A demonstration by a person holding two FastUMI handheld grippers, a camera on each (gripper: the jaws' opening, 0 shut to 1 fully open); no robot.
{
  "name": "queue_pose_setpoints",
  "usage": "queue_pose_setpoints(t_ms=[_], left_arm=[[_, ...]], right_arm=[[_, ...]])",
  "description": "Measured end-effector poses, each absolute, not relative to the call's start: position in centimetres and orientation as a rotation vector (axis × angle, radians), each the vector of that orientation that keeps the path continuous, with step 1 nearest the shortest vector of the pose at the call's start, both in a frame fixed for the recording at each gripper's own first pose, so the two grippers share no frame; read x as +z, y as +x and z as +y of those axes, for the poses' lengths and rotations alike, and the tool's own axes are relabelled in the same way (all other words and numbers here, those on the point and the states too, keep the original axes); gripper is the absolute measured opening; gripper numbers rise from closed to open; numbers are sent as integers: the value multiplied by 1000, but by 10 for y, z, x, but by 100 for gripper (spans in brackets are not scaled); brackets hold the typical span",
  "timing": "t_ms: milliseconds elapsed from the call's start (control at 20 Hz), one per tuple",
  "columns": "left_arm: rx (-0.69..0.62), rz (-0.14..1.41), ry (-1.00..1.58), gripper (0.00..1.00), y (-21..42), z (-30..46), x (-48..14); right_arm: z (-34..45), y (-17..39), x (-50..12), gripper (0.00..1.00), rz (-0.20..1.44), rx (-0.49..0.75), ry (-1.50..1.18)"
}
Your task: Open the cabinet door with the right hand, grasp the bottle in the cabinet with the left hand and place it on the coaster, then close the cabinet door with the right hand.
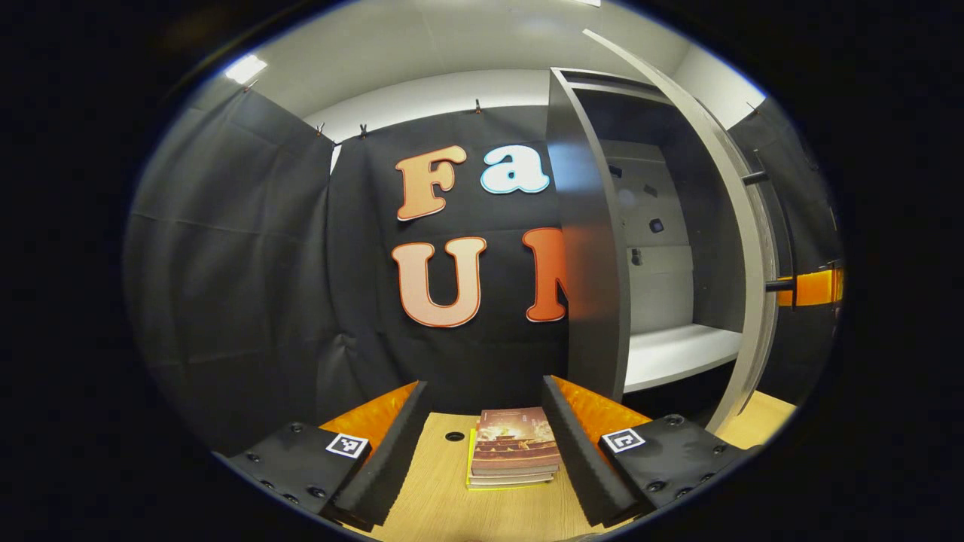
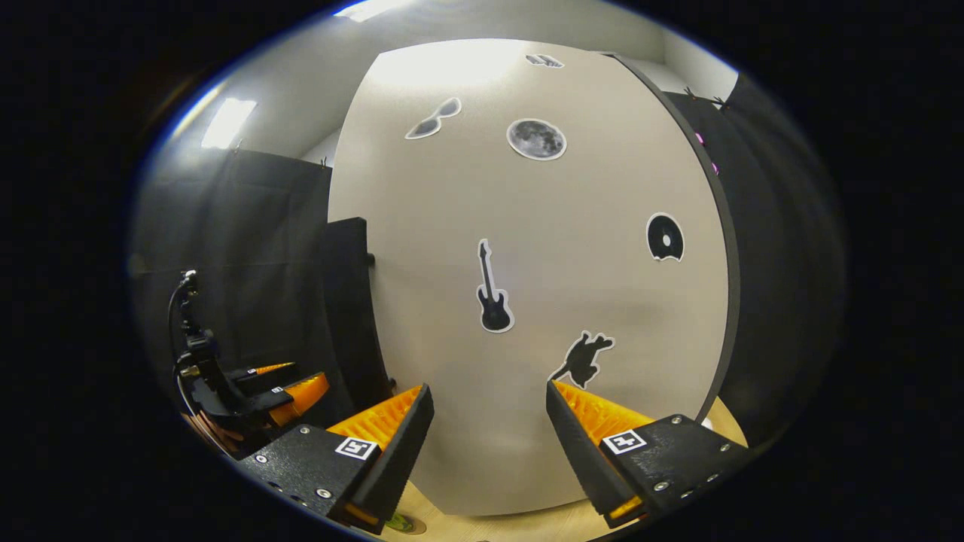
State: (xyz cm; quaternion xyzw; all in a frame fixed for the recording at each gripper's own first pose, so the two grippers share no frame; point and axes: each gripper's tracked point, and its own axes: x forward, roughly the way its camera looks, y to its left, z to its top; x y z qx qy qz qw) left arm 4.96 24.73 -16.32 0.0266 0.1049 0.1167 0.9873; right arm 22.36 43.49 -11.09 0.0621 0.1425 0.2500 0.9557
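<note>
1. While the cabinet door (image 1: 742, 248) stands ajar at 3 o'clock, your left gripper (image 1: 482, 440) hangs over the tabletop (image 1: 429, 482), jaws wide and empty; no bottle visible on the shelf (image 1: 678, 354).
2. Risk: reaching in blind, you clip the door edge or the books (image 1: 516, 448).
3. Right gripper (image 2: 489, 444) faces the door's outer face (image 2: 527, 286), jaws spread, holding nothing; a push could swing it onto the left gripper.
</note>
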Motion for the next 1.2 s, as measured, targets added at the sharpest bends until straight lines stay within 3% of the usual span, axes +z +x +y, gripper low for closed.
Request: queue_pose_setpoints(t_ms=[450,650,700,850,1050,1100,1200], left_arm=[[258,185,34,97,58,273,-156],[206,181,34,94,71,252,-152],[190,193,45,99,75,246,-156],[159,221,35,99,82,228,-162],[120,199,19,99,87,195,-144],[108,194,8,94,86,185,-140],[91,185,-6,96,88,166,-127]], right_arm=[[444,235,-113,93,296,465,75],[443,233,-113,94,299,435,37],[441,233,-113,93,298,427,32],[428,235,-114,92,299,386,23],[388,219,-96,92,260,332,-4],[376,212,-90,92,250,315,-12],[350,197,-79,92,233,284,-31]])
